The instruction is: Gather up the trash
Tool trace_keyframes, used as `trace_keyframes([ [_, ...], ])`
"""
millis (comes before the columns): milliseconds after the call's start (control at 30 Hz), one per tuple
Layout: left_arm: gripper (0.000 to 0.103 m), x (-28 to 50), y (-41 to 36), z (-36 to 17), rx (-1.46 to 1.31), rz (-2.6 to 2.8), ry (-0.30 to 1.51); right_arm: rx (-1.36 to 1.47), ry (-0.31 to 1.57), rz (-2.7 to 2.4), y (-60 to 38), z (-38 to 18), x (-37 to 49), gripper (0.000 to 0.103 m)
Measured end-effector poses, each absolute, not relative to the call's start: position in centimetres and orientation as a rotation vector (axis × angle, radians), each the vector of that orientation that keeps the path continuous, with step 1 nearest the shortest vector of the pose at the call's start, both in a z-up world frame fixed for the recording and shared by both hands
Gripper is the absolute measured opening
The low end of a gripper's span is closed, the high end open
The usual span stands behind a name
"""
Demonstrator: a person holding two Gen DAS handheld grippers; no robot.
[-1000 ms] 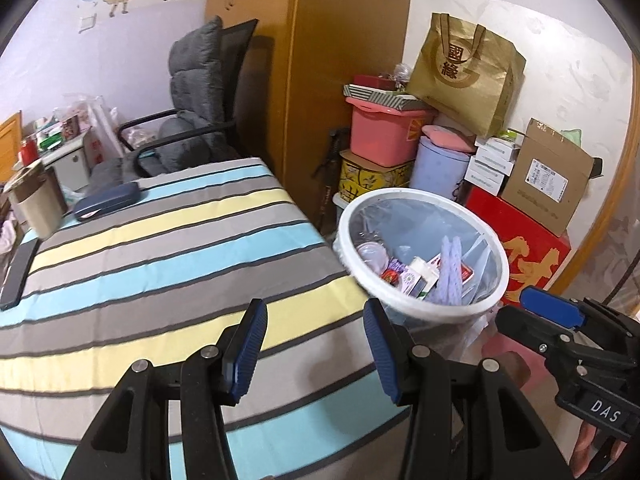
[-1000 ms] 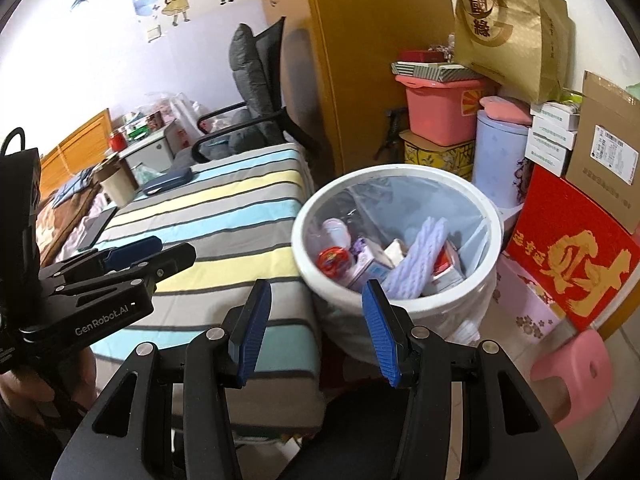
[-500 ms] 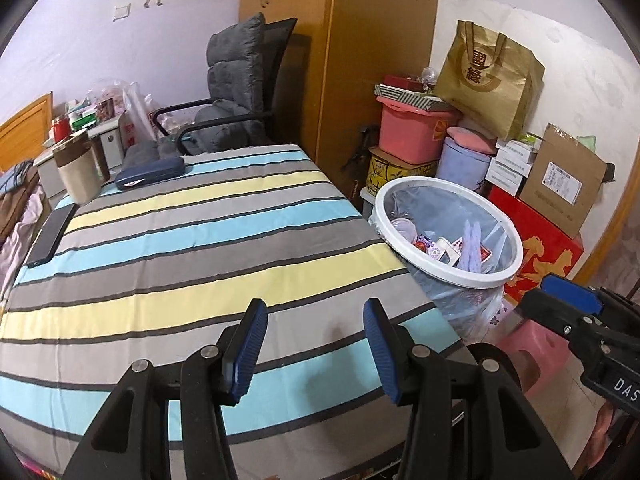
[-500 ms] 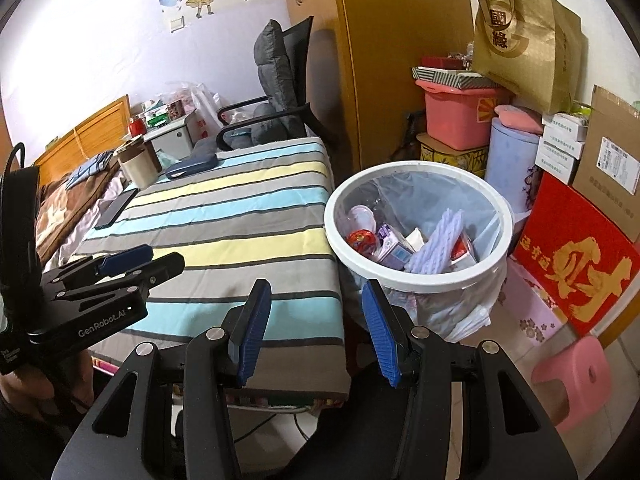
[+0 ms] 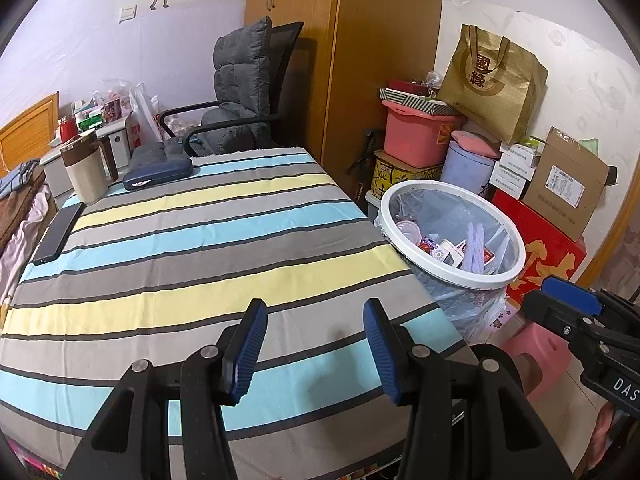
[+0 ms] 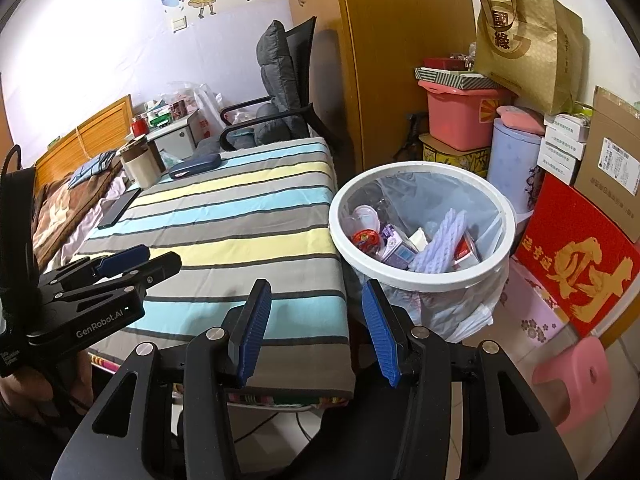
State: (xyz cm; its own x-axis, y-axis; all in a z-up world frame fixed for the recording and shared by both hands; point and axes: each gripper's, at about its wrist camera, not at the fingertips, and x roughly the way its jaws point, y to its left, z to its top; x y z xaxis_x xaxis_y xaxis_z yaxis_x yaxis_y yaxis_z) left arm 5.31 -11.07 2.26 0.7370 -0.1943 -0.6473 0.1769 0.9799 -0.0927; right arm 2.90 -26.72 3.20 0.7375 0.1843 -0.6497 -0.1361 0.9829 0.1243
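Both my left gripper (image 5: 314, 346) and right gripper (image 6: 316, 326) hang apart, holding nothing. Trash sits in the bin (image 6: 420, 272) right of the table (image 5: 200, 240). I should scan the cloth before finishing.

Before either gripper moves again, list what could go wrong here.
1. The phone lies at the table's left edge; a sweep there could knock it off.
2. The mug stands upright near the far corner and could tip if bumped.
3. The trash bin sits tight against the table's right side; a nudge from the open right gripper might tilt it.
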Motion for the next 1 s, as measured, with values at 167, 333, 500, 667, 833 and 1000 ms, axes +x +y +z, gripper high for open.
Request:
trace_keyframes([
  [167,0.050,5.27,-11.01,2.27,-0.025,-0.203,0.713,0.071,0.721,0.177,-26.75,3.17,2.91,0.050],
  [333,0.050,5.28,-10.97,2.22,-0.026,-0.201,0.716,0.072,0.727,0.178,-26.46,3.15,2.81,0.050],
  [500,0.050,5.26,-10.99,2.18,-0.028,-0.202,0.715,0.071,0.726,0.180,-26.37,3.17,2.91,0.050],
  [667,0.050,5.26,-10.99,2.14,-0.031,-0.202,0.715,0.070,0.726,0.181,-26.34,3.20,2.89,0.050],
  [833,0.050,5.05,-11.07,2.10,-0.034,-0.196,0.710,0.070,0.726,0.181,-26.33,3.20,2.90,0.050],
  [1000,0.050,4.86,-11.02,2.17,-0.040,-0.194,0.707,0.070,0.729,0.180,-26.26,3.17,2.98,0.050],
])
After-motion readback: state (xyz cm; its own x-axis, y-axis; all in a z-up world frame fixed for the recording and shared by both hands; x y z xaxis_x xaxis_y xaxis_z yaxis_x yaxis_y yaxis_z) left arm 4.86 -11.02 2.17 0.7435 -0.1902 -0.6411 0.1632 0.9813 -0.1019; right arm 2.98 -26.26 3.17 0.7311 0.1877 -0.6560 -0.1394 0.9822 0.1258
